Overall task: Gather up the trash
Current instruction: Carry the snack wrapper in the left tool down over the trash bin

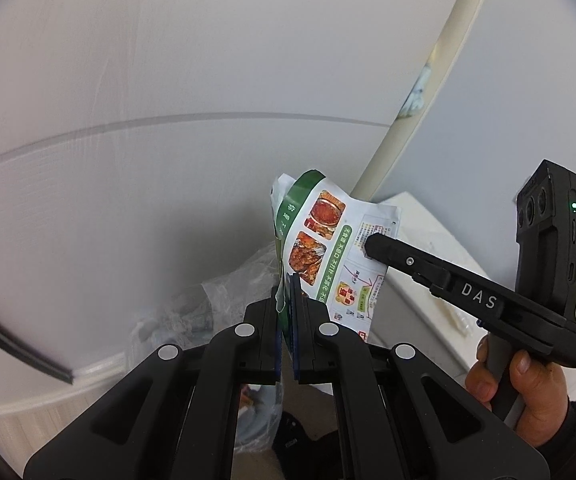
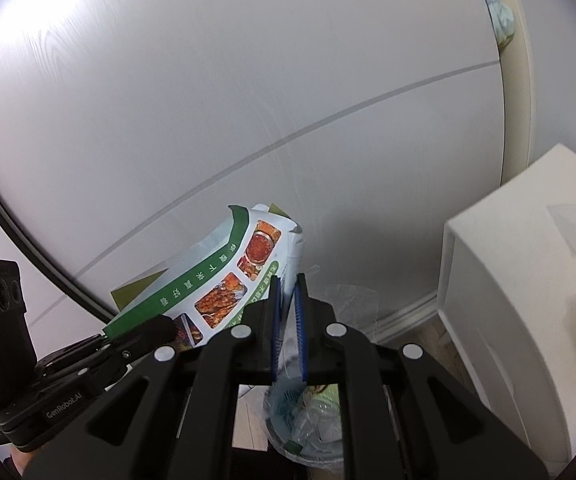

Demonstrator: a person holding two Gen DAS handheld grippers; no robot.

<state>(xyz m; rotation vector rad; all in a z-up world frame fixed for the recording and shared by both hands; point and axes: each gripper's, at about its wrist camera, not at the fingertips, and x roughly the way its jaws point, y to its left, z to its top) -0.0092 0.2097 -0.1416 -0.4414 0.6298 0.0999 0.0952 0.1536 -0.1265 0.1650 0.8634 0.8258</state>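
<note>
Food package [image 1: 320, 248] clamped at opposite edges by left gripper [image 1: 287, 292] and right gripper [image 2: 288, 292], above lined trash bin [image 2: 308, 432].

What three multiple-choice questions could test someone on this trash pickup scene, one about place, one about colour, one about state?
1. Where is the lined bin?
A. below the held flyer
B. on the white box
C. hanging on the wall

2. What colour is the flyer's border band?
A. red
B. green
C. black

3. How is the flyer held?
A. lying loose
B. by one hand-held gripper
C. by both hand-held grippers

Answers: 1 A, the bin shows under the right hand-held gripper. 2 B, a green band edges it. 3 C, the left hand-held gripper and the right each pinch an edge.
</note>
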